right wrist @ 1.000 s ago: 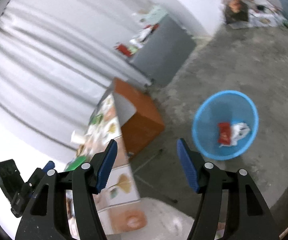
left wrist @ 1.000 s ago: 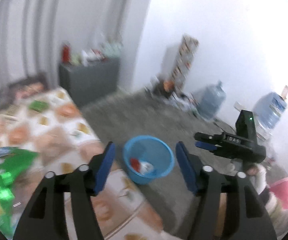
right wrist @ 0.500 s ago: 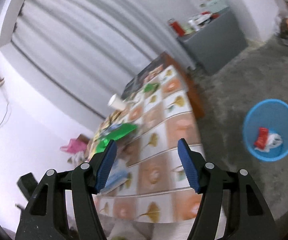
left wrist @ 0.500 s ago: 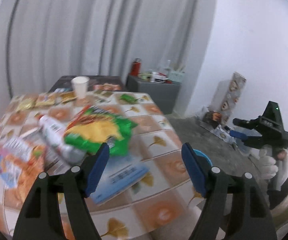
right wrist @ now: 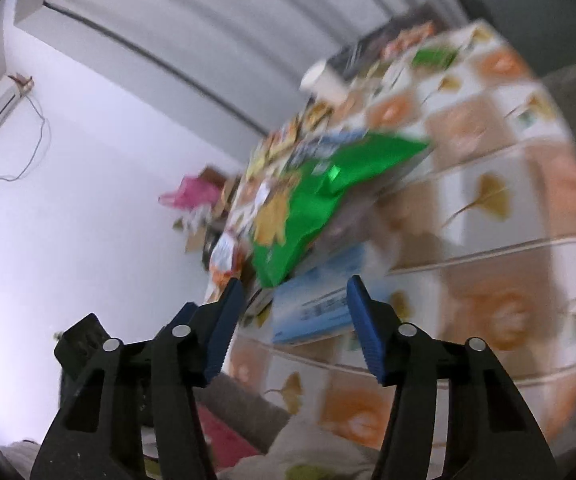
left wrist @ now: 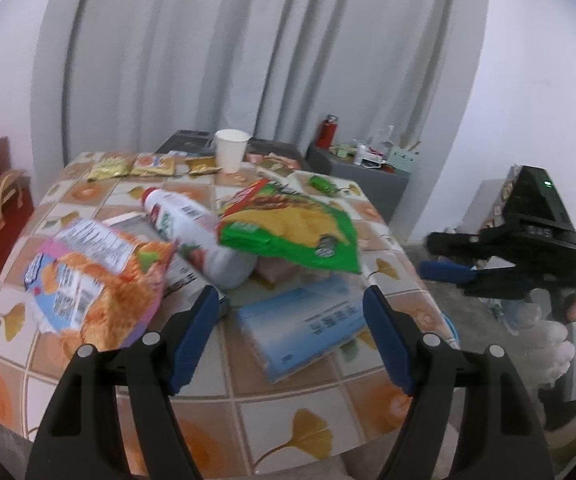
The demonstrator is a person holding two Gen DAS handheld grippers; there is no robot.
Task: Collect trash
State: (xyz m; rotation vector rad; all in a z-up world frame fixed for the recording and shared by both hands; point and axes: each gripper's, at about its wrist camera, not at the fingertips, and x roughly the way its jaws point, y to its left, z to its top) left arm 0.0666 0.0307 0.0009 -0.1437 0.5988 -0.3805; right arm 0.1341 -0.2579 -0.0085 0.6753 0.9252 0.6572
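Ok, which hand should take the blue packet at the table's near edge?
Probably left. The left gripper is open and squarely facing the blue packet. The right gripper, empty, jaws closing, frames it too, but its view is tilted and blurred.

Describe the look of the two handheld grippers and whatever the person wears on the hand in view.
Both grippers are black plastic with two angular arms, round silver pivot screws and ribbed blue finger pads. In the left wrist view, the right gripper carries a black box with a small green light. The hand on its handle wears a white glove; the cuff looks striped.
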